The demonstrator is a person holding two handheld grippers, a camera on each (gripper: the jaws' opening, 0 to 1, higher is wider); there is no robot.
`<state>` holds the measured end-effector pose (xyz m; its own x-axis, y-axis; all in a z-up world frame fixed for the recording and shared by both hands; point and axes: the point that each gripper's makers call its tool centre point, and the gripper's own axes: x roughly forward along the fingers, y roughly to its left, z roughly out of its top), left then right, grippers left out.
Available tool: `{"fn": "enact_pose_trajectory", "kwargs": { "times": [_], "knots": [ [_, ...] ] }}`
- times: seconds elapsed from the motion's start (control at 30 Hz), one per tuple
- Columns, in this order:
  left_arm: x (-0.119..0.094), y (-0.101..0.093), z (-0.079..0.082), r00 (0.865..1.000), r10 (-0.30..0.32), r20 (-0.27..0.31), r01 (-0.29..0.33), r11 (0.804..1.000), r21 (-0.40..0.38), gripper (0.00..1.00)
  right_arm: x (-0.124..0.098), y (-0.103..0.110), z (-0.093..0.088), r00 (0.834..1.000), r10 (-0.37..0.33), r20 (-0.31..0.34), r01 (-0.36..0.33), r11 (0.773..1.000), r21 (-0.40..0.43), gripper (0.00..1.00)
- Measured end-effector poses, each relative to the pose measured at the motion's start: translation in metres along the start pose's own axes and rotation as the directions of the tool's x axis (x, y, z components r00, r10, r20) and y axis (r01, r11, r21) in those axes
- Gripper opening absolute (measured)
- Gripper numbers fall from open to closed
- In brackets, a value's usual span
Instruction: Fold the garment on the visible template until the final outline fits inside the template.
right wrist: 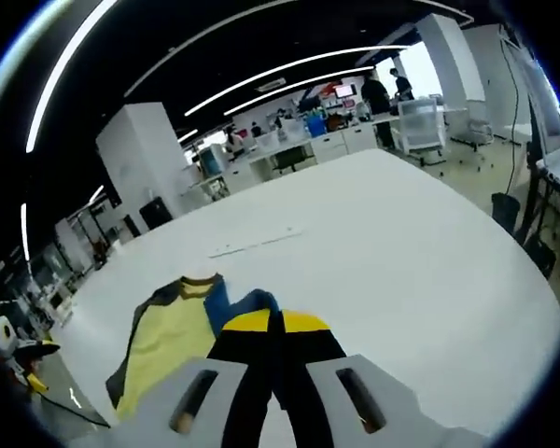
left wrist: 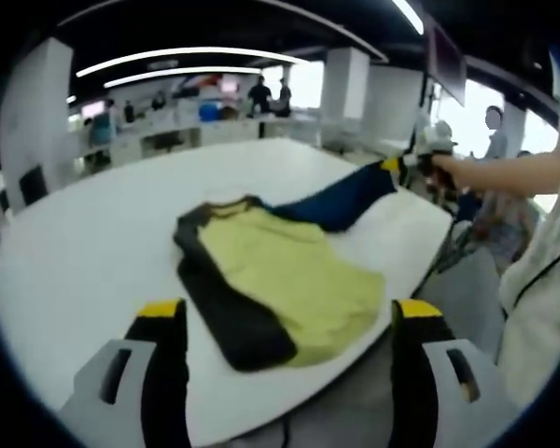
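A yellow garment with black sides and a blue sleeve lies on the white table. In the left gripper view my left gripper hovers over the near table edge, its jaws wide apart and holding nothing. A person's hand holds my right gripper at the far right, where it pulls the blue sleeve out sideways. In the right gripper view my right gripper is shut, and the blue sleeve bunches at its tips. The yellow body lies to the left.
A thin pale strip lies on the table beyond the garment. A person in white stands at the table's right edge. Desks, chairs and people fill the room behind.
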<state>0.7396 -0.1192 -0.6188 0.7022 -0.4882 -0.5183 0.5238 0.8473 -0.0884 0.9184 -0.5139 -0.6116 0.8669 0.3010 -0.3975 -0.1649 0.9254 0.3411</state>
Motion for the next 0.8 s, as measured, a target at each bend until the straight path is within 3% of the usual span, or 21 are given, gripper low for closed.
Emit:
{"fn": "enact_pose_trajectory", "kwargs": {
  "times": [0.4,0.5,0.8],
  "knots": [
    [-0.002,0.002,-0.004,1.0,0.009,-0.007,-0.009,1.0,-0.015,0.86,0.005,-0.027,0.021,0.997,-0.075,0.036,0.072,0.995,0.062,0.02],
    [-0.003,0.001,-0.005,1.0,0.01,-0.01,-0.01,1.0,-0.017,0.86,0.011,-0.043,0.023,0.995,-0.091,0.04,0.087,0.993,0.081,0.02],
    [-0.002,0.001,-0.008,1.0,0.012,-0.023,-0.013,1.0,-0.022,0.86,0.017,-0.077,0.012,0.989,-0.146,0.024,0.14,0.977,0.159,0.02]
  ]
}}
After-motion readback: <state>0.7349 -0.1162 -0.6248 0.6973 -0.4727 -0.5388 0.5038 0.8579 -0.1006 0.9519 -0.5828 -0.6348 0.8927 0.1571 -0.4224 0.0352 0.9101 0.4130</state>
